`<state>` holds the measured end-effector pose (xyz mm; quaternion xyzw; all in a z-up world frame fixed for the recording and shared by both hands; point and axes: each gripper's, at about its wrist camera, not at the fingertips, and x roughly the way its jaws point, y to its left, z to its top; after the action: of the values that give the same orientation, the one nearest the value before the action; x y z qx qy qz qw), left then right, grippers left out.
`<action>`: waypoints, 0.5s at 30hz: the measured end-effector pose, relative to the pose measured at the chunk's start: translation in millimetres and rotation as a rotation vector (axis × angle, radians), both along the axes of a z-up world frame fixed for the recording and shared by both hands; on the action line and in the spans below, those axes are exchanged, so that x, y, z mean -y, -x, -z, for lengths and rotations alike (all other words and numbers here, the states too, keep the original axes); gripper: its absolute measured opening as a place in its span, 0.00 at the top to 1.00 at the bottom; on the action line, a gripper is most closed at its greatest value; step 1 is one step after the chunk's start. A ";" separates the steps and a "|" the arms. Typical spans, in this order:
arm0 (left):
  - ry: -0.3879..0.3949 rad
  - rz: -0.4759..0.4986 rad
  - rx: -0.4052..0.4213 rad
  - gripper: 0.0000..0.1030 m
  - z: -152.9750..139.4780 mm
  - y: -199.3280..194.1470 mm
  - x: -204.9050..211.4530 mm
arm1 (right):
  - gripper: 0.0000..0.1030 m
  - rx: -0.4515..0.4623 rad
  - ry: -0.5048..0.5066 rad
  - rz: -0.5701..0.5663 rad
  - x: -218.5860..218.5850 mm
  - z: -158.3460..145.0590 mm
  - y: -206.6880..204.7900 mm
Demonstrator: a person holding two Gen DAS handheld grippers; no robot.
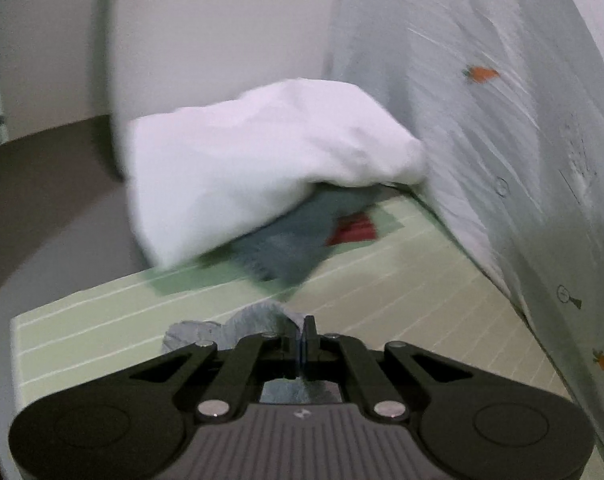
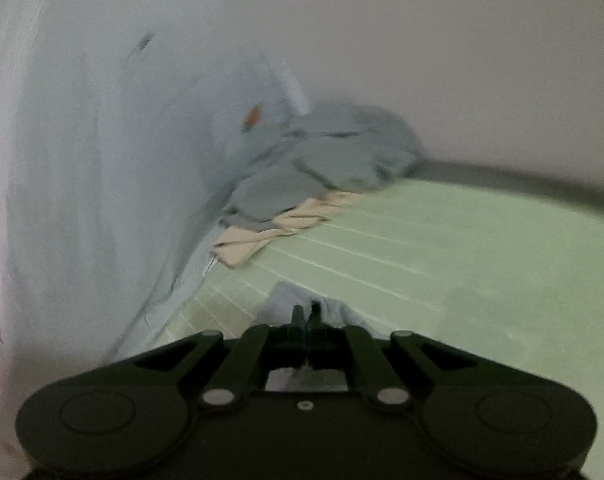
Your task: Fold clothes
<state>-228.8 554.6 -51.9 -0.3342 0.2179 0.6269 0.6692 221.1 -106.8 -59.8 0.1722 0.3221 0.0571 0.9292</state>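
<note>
In the left wrist view, my left gripper (image 1: 304,334) is shut on a fold of a pale blue-grey garment (image 1: 258,318) that bunches just past its fingertips over the green striped mat (image 1: 401,320). In the right wrist view, my right gripper (image 2: 306,316) is also shut, pinching pale blue-grey cloth (image 2: 286,296) low over the mat (image 2: 461,264). Both pictures are blurred by motion. I cannot tell whether both grippers hold the same garment.
A white cloth (image 1: 254,168) lies over a dark grey-blue garment (image 1: 298,244) with a red patch (image 1: 353,230) at the mat's far end. A pale carrot-print sheet (image 1: 501,128) rises along one side. Grey clothes (image 2: 329,156) and a beige one (image 2: 278,232) are heaped by that sheet (image 2: 102,160).
</note>
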 end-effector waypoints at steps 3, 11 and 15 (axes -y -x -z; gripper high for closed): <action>-0.017 0.051 -0.009 0.99 17.9 -49.1 -27.7 | 0.99 0.016 0.089 -0.102 -48.8 12.4 -53.7; -0.060 0.157 -0.031 0.28 36.0 -112.4 -35.7 | 0.29 -0.077 0.066 -0.158 -99.3 51.5 -107.7; -0.024 0.188 -0.074 0.26 41.9 -100.0 -13.3 | 0.25 -0.109 0.071 -0.085 -69.5 63.1 -62.1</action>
<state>-128.8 567.9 -93.8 -0.2810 0.2654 0.5757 0.7205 283.2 -37.3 -122.9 0.1282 0.3809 0.0757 0.9125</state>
